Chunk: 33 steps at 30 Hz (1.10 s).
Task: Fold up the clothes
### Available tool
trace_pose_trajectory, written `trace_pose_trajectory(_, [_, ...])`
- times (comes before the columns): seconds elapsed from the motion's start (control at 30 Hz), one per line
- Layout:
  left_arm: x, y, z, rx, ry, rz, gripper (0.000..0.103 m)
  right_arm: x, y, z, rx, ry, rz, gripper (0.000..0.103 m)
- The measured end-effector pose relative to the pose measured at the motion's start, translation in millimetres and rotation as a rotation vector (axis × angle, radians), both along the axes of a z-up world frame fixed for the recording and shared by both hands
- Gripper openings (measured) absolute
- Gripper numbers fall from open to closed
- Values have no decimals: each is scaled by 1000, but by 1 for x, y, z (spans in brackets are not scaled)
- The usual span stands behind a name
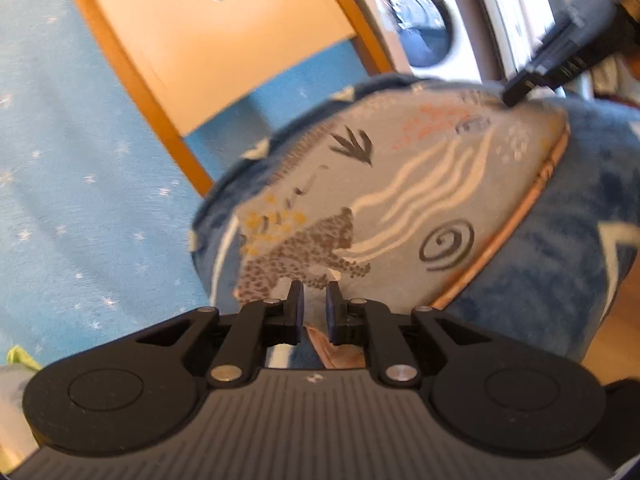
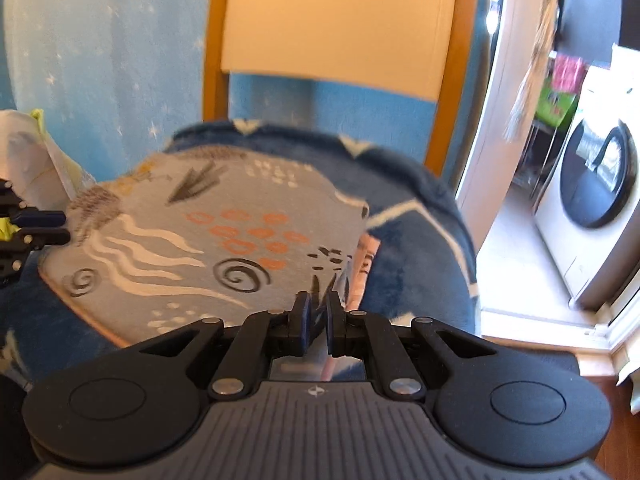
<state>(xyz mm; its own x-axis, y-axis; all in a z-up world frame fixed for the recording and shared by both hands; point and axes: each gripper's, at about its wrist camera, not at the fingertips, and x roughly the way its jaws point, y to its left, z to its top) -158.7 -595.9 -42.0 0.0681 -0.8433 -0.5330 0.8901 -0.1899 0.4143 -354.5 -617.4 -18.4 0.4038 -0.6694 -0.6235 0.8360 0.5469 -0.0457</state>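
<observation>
Blue blanket [image 2: 416,256] under patterned grey garment [image 2: 208,240], both tools [image 1: 314,304] [image 2: 318,312] pinching it.

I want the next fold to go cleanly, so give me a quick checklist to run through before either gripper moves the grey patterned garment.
1. Left gripper grips the grey patterned garment: ok, jaws nearly closed on its near edge.
2. Right gripper grips the same garment: ok, fabric sits between its fingers.
3. Garment lies fairly flat on the blue blanket: ok.
4. Grip firmness: cannot tell.
5. Wooden chair stands behind the blanket, apart from the garment: ok.
6. Crumpled white and yellow cloth close to the garment's left edge: not ok.
</observation>
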Motion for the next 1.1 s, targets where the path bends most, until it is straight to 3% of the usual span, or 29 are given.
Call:
trace_pose_trajectory(0.07, [0, 4, 1, 16, 52, 9, 11, 0, 11, -7, 15, 4, 15, 10])
trace_pose_trajectory(0.17, [-7, 7, -9, 46, 18, 1, 9, -2, 17, -12, 27, -5, 1, 12])
trace_pose_trajectory(0.3, [-8, 9, -3, 59, 53, 33, 10, -7, 24, -1, 39, -49, -21, 13])
trace_pose_trajectory(0.47, [-9, 19, 4, 68, 117, 83, 33, -13, 42, 3, 60, -81, -56, 22])
trace_pose_trajectory(0.63, [-12, 33, 6, 84, 178, 126, 52, -22, 61, 2, 107, -129, -105, 54])
trace_pose_trajectory(0.7, [-13, 39, 7, 87, 206, 130, 64, -22, 68, 2, 116, -132, -118, 76])
trace_pose_trajectory(0.83, [-15, 45, 10, 90, 230, 137, 70, -24, 79, 5, 120, -144, -134, 88])
trace_pose_trajectory(0.9, [-16, 49, 11, 83, 237, 143, 84, -24, 83, 5, 123, -146, -145, 97])
trace_pose_trajectory(1.0, [-19, 54, 13, 65, 246, 148, 102, -24, 86, 7, 123, -141, -166, 101])
trace_pose_trajectory(1.1, [-22, 58, 16, 67, 262, 155, 102, -25, 86, 10, 154, -152, -193, 101])
